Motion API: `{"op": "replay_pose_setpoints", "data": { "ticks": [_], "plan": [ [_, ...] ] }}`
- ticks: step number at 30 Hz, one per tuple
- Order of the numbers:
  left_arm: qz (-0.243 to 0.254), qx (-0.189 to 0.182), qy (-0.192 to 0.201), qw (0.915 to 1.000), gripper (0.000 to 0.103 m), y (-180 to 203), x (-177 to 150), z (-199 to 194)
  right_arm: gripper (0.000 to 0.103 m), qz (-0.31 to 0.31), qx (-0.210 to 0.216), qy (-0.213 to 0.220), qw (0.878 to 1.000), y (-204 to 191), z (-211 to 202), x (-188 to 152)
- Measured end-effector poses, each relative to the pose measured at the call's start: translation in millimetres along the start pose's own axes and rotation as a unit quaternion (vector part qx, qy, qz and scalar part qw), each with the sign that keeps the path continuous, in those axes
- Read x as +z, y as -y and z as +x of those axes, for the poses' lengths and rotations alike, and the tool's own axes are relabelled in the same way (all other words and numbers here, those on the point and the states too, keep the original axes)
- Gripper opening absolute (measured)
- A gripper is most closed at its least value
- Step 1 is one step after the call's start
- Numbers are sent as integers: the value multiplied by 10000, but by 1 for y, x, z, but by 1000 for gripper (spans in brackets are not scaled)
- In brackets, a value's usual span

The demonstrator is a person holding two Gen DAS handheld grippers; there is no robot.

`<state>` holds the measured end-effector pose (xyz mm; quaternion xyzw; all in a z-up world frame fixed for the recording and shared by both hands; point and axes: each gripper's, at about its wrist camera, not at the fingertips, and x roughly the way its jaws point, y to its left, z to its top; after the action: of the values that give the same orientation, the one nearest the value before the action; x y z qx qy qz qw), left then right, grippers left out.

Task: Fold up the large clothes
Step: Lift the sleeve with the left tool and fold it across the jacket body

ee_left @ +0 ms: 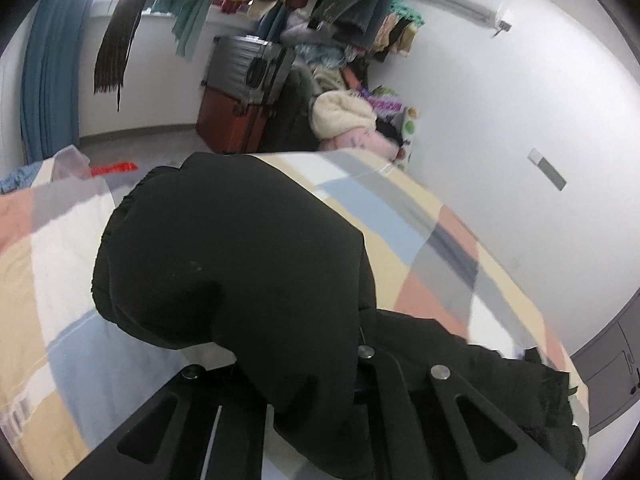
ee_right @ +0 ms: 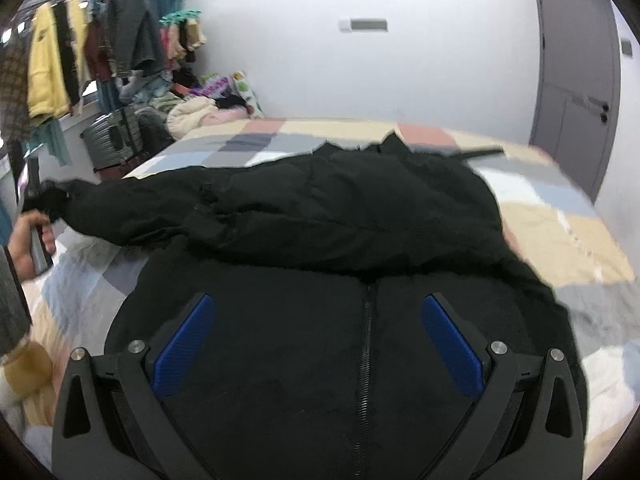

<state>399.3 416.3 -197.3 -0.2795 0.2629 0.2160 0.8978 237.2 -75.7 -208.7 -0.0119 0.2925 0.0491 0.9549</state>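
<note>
A large black zip-up jacket (ee_right: 320, 216) lies spread across a bed with a pastel patchwork sheet (ee_right: 560, 236). My right gripper (ee_right: 318, 312) hovers open over the jacket's front, its blue pads (ee_right: 188, 340) on either side of the zipper (ee_right: 366, 340), gripping nothing. My left gripper (ee_left: 316, 364) is shut on a black sleeve (ee_left: 224, 248), which drapes over its fingers and hides the tips. In the right wrist view a hand (ee_right: 30, 240) at the far left holds that sleeve end (ee_right: 52, 196) raised off the bed.
Clothes hang on a rack (ee_right: 60, 60) along the far wall, above a grey suitcase (ee_right: 114, 140) and a heap of garments (ee_right: 200, 108) on the floor. A grey door (ee_right: 576, 92) stands at the right. A red item (ee_left: 114, 169) lies past the bed's edge.
</note>
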Motion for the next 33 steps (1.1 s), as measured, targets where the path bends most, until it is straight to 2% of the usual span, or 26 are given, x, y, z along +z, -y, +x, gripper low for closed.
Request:
{"op": "replay_pose_setpoints", "data": {
  "ticks": [3,6,9,13,16,21,27,33],
  "plan": [
    [160,-14,114,9998,8,19,10,-22,103,-319,-288,10,9991,7,-4,-9],
    [202,-183,283,9992,8,42,16,-50,103,-168,-241,-135,9995,21,-4,-12],
    [376,-313,461,9977,8,71,18,-75,103,-156,-425,-63,9990,35,-15,-18],
    [749,-474,771,9931,8,116,17,-107,103,71,-388,16,9992,55,-29,-21],
    [913,-693,839,9899,8,144,12,-125,103,158,-405,134,9990,64,-36,-16],
    [1318,-723,1010,9835,9,184,3,-145,103,40,-566,376,9977,75,-47,-10],
    [2036,-892,1283,9665,10,252,-28,-165,103,397,-406,450,9974,97,-56,-11],
    [2572,-1481,1268,9465,11,321,-67,-178,103,650,-401,729,9944,124,-71,-12]
  ]
}}
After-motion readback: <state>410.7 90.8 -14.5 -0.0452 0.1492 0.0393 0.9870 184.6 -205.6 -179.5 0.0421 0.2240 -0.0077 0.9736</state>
